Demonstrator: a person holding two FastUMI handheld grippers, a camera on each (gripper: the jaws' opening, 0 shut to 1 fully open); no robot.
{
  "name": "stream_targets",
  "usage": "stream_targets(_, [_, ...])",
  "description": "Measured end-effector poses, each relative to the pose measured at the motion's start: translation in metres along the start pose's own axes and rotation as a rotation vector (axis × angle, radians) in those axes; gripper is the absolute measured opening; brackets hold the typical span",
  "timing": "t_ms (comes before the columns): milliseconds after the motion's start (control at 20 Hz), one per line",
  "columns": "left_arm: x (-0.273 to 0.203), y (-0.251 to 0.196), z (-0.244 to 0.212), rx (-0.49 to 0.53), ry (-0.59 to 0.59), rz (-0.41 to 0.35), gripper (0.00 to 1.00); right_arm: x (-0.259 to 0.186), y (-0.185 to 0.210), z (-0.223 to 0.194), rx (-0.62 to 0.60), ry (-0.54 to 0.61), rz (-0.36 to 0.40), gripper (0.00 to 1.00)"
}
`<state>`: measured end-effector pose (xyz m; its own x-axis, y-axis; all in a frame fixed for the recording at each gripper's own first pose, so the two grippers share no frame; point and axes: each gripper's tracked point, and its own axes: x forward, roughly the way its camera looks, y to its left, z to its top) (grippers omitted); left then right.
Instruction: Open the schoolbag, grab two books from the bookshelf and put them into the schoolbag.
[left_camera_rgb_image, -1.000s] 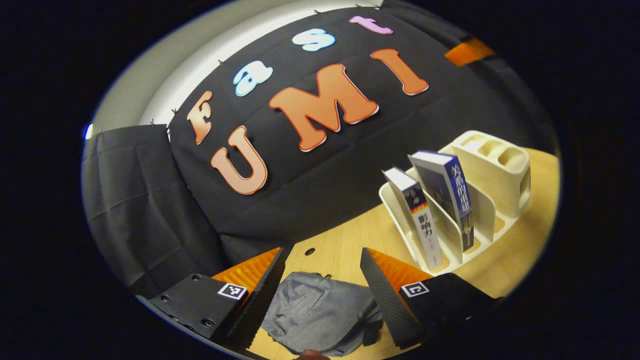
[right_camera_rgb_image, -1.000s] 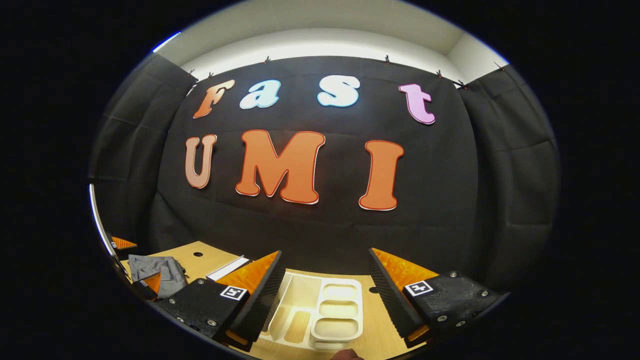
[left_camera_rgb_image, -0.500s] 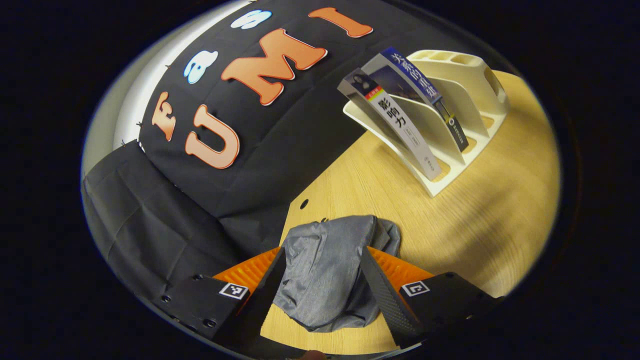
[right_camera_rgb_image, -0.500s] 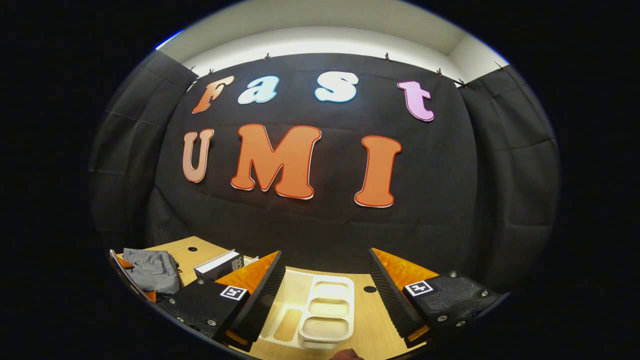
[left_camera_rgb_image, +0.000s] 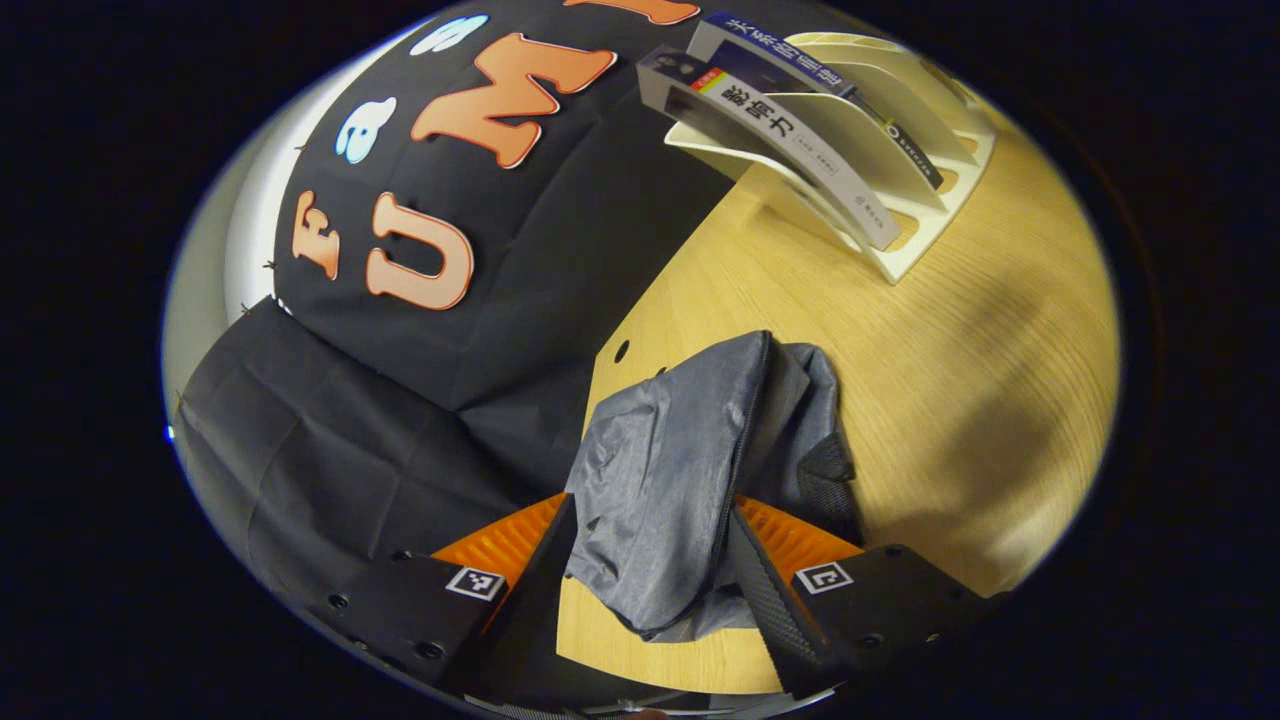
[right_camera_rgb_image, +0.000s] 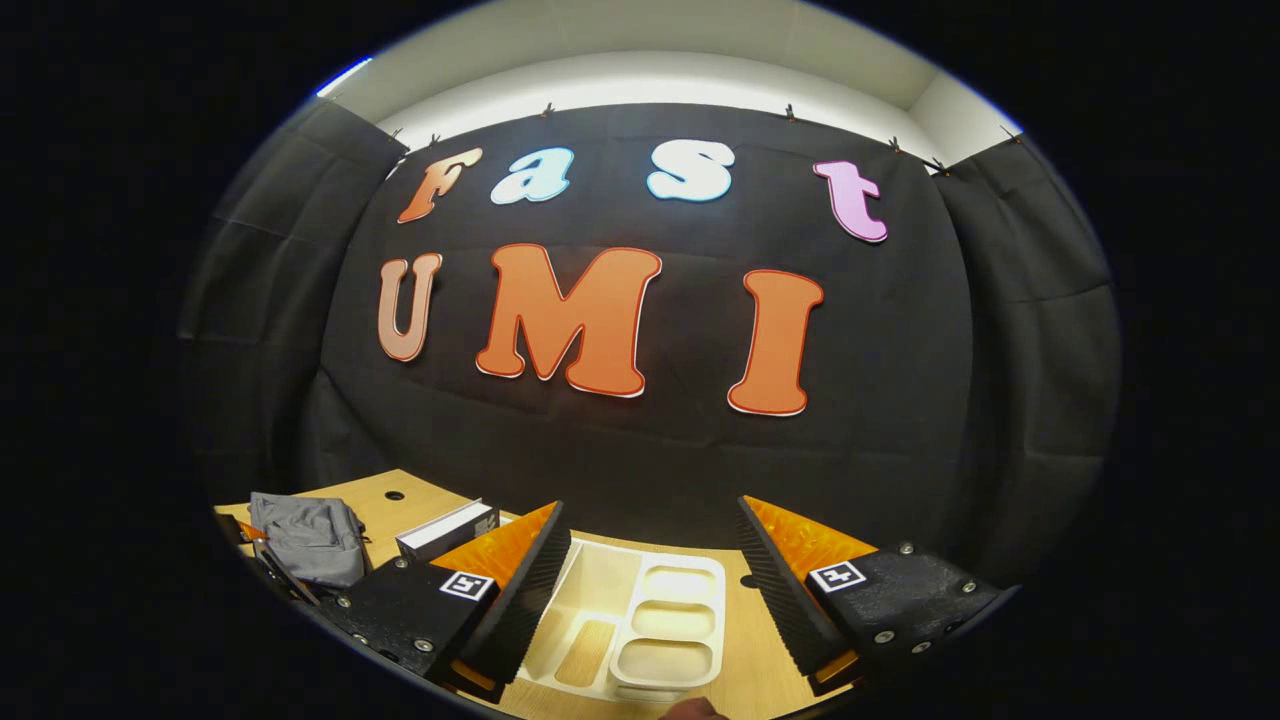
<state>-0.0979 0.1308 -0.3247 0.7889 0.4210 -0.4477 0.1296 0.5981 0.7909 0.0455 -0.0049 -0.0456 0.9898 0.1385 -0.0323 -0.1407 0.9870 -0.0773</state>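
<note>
A grey schoolbag (left_camera_rgb_image: 690, 470) lies crumpled on the wooden table, its zipper running along its middle. My left gripper (left_camera_rgb_image: 650, 575) is open, tilted down over the bag's near end, which sits between the two fingers. At the table's far side a cream bookshelf (left_camera_rgb_image: 900, 150) holds two leaning books, a white-spined one (left_camera_rgb_image: 790, 150) and a blue one (left_camera_rgb_image: 800, 70). In the right gripper view my right gripper (right_camera_rgb_image: 650, 585) hangs open above the cream bookshelf (right_camera_rgb_image: 625, 625), with nothing between its fingers. The grey schoolbag (right_camera_rgb_image: 305, 535) and a book's top (right_camera_rgb_image: 445, 528) lie off to its left.
The wooden table (left_camera_rgb_image: 960, 380) stretches bare between the bag and the bookshelf. Black cloth walls stand right behind the table. A small hole (left_camera_rgb_image: 621, 351) in the tabletop sits near the bag.
My left gripper has tipped downward and closed in on the schoolbag, which now lies between its fingers. The right gripper has barely shifted above the bookshelf.
</note>
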Motion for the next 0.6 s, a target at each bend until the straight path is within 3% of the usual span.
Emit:
stream_targets(100, [0.000, 0.018, -0.004, -0.014, -0.013, 0.008, 0.88, 0.002, 0.011, -0.001, -0.004, 0.013, 0.000, 0.98])
stream_targets(300, [0.027, 0.026, -0.021, -0.072, 0.006, -0.080, 0.86, 0.003, 0.041, 0.010, -0.024, 0.013, -0.002, 0.98])
stream_targets(600, [0.050, 0.034, -0.023, -0.137, -0.088, -0.310, 0.46, 0.013, 0.104, 0.021, 0.008, 0.054, -0.090, 0.98])
